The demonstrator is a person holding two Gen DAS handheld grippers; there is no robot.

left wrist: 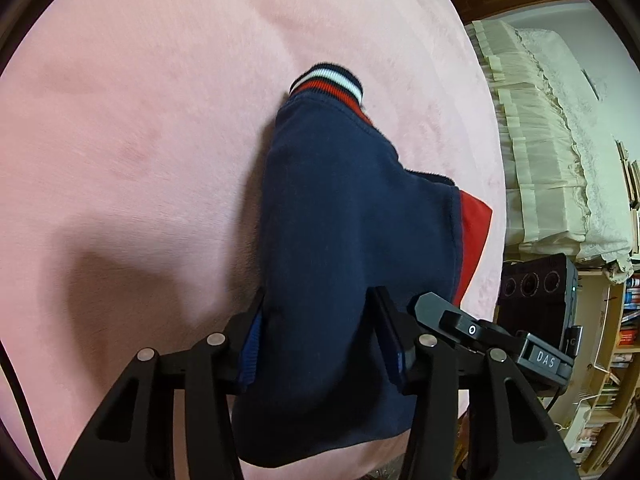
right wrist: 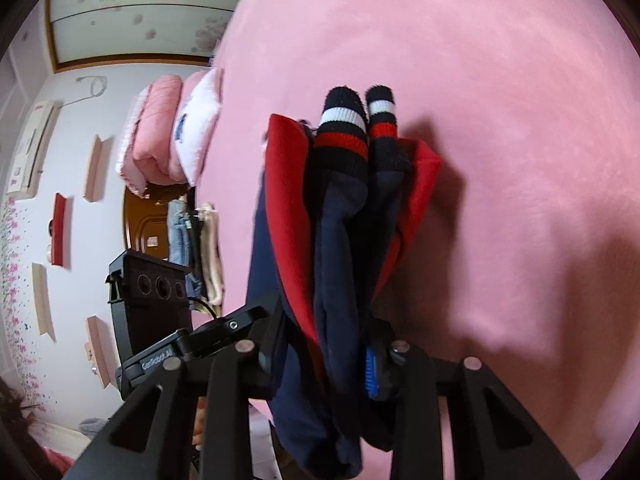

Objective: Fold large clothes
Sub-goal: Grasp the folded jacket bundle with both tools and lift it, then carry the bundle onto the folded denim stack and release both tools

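A navy and red garment (left wrist: 352, 216) with striped ribbed cuffs (left wrist: 328, 80) hangs folded above the pink bed cover (left wrist: 140, 120). My left gripper (left wrist: 320, 312) is shut on its navy fabric, which drapes between and below the fingers. In the right wrist view the same garment (right wrist: 340, 240) shows as a bunched stack of navy and red layers with two striped cuffs (right wrist: 360, 120) at the far end. My right gripper (right wrist: 328, 332) is shut on that bunch. The other gripper's body (left wrist: 500, 336) shows close at the right.
The pink bed cover (right wrist: 500, 120) fills most of both views. A cream frilled bedspread (left wrist: 552, 140) and bookshelves (left wrist: 616, 340) lie right of the bed. A folded pink quilt and pillow (right wrist: 168, 136), a wooden door (right wrist: 144, 220) and wall shelves lie to the left.
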